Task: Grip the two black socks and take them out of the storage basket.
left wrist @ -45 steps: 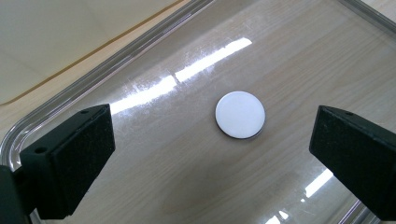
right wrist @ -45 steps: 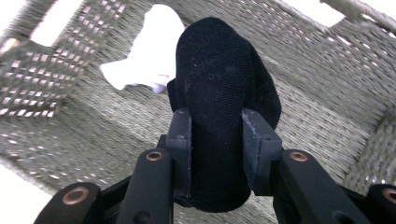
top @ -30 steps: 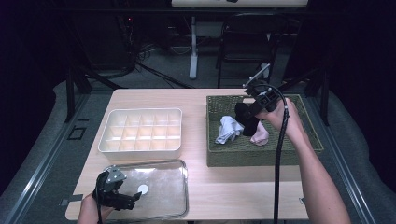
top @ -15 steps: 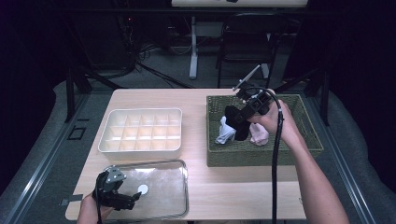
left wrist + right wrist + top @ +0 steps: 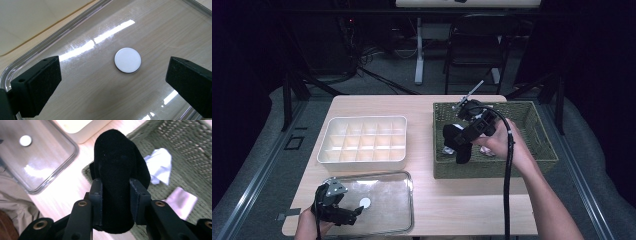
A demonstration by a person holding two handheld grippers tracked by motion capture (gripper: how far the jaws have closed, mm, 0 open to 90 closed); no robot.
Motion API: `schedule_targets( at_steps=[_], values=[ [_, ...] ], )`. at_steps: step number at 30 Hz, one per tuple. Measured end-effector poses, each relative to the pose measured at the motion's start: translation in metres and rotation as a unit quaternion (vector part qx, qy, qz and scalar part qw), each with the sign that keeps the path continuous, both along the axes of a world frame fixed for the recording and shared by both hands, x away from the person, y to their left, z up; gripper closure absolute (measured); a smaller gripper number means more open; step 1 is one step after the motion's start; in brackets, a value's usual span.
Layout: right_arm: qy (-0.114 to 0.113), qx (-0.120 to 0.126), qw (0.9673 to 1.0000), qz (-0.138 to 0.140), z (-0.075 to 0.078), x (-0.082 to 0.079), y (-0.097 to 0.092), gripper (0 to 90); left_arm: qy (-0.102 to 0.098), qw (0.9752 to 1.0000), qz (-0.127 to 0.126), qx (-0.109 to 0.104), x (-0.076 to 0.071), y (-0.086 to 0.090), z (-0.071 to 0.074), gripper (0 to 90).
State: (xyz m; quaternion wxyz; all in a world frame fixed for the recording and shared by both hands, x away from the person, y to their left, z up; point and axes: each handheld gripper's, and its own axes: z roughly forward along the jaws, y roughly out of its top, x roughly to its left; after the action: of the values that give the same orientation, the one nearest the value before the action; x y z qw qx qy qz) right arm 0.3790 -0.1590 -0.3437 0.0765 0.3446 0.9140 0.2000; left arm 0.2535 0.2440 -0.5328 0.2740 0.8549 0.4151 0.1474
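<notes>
One black sock point(image 5: 117, 182) in right gripper point(image 5: 116, 202)

left hand-held gripper point(image 5: 343, 212): low, jaws wide | right hand-held gripper point(image 5: 455, 142): raised, jaws clamped

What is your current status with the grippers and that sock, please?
Right gripper shut on black sock, above wicker basket. Left gripper open over clear lid. Divided tray unobstructed.

Wooden table point(image 5: 427, 107) is carrying 3 items: white compartment box point(image 5: 363, 140) at left-centre, clear tray point(image 5: 404, 200) near front edge, woven basket point(image 5: 542, 130) sitting at right.
</notes>
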Motion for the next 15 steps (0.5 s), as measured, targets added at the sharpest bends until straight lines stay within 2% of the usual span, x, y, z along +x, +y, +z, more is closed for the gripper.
schedule_targets(
  at_steps=[9,15],
  values=[
    [-0.001,-0.003,0.9994,0.034,-0.006,-0.027,0.016,67.0,-0.003,1.0000,0.002,0.002,0.000,-0.001,-0.001,0.2],
    [0.002,-0.005,0.9989,0.047,-0.013,-0.037,0.022,66.9,-0.002,1.0000,0.002,0.002,0.000,-0.001,-0.001,0.1]
  ],
)
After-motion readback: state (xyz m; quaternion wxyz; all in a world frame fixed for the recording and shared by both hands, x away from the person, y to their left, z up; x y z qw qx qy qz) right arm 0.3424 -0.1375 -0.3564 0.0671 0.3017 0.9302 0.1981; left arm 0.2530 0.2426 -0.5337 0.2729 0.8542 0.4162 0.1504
